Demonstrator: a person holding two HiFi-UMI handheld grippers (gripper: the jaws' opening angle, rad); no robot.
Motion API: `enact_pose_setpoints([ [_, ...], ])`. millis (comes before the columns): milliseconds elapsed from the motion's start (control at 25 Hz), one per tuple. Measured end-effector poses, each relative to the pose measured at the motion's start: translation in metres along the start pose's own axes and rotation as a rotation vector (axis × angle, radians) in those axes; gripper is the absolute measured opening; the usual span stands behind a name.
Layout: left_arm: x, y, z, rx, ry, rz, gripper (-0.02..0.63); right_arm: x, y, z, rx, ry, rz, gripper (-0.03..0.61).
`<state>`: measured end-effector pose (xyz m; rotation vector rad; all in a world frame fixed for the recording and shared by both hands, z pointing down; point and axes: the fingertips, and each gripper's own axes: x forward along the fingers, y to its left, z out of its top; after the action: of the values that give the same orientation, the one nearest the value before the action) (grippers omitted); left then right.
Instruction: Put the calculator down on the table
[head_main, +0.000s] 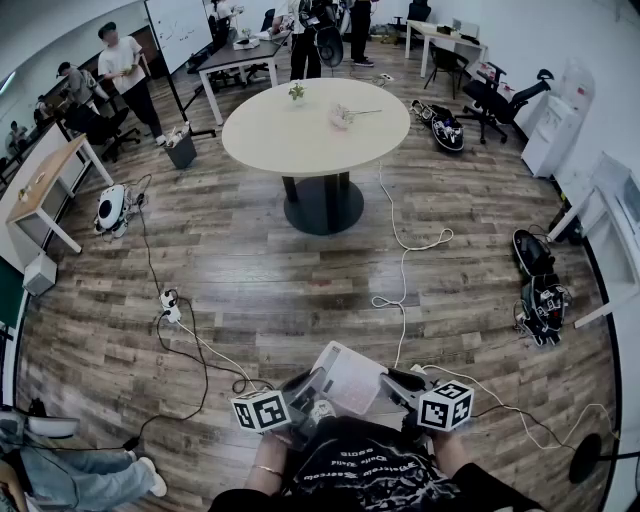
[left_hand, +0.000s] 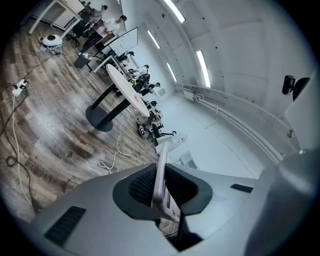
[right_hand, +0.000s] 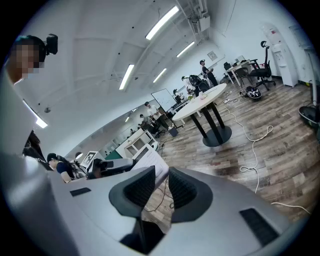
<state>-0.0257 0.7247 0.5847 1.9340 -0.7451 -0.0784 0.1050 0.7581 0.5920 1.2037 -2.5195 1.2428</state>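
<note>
A pale grey calculator (head_main: 348, 378) hangs in the air just in front of my body, held from both sides. My left gripper (head_main: 305, 392) is shut on its left edge; in the left gripper view the calculator (left_hand: 161, 175) runs edge-on between the pads of that gripper (left_hand: 161, 187). My right gripper (head_main: 395, 385) holds the other side, and in the right gripper view the calculator (right_hand: 147, 162) slants into the gap of that gripper (right_hand: 161, 182) against the left pad. The round beige table (head_main: 315, 125) stands well ahead across the wooden floor, with small items on its top.
A white cable (head_main: 405, 250) snakes over the floor between me and the table. A power strip (head_main: 168, 303) with dark leads lies to the left. Black bags (head_main: 540, 290) sit at the right, a wooden desk (head_main: 45, 185) at the left. People and office chairs are at the back.
</note>
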Motion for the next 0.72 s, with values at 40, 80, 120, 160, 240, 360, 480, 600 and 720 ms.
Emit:
enact_pose_setpoints([
  [40, 0.001, 0.001, 0.003, 0.002, 0.006, -0.001, 0.062, 0.003, 0.0, 0.0, 0.001, 0.002, -0.003, 0.092],
  [80, 0.001, 0.002, 0.005, 0.004, 0.011, -0.002, 0.063, 0.006, 0.0, 0.0, 0.002, 0.004, -0.007, 0.092],
  [120, 0.002, 0.005, 0.007, 0.006, 0.015, -0.002, 0.063, 0.008, 0.0, 0.0, 0.002, 0.005, -0.012, 0.092],
  [160, 0.002, 0.007, 0.009, 0.007, 0.017, -0.002, 0.063, 0.01, -0.001, 0.001, 0.001, 0.006, -0.016, 0.092],
  [240, 0.003, 0.011, 0.015, 0.003, 0.017, -0.001, 0.063, 0.015, -0.001, 0.006, -0.003, 0.003, -0.02, 0.093],
  [360, 0.005, 0.013, 0.027, -0.004, 0.018, -0.011, 0.063, 0.024, 0.001, 0.015, -0.01, -0.002, -0.021, 0.092],
  [480, 0.003, 0.021, 0.04, -0.006, 0.02, -0.024, 0.063, 0.037, 0.004, 0.023, 0.005, -0.022, -0.007, 0.094],
  [600, 0.0, 0.031, 0.053, -0.01, 0.022, -0.032, 0.063, 0.051, 0.009, 0.032, 0.036, -0.067, 0.018, 0.095],
  [720, -0.001, 0.037, 0.064, -0.022, 0.023, -0.049, 0.062, 0.063, 0.01, 0.039, 0.057, -0.1, 0.028, 0.094],
])
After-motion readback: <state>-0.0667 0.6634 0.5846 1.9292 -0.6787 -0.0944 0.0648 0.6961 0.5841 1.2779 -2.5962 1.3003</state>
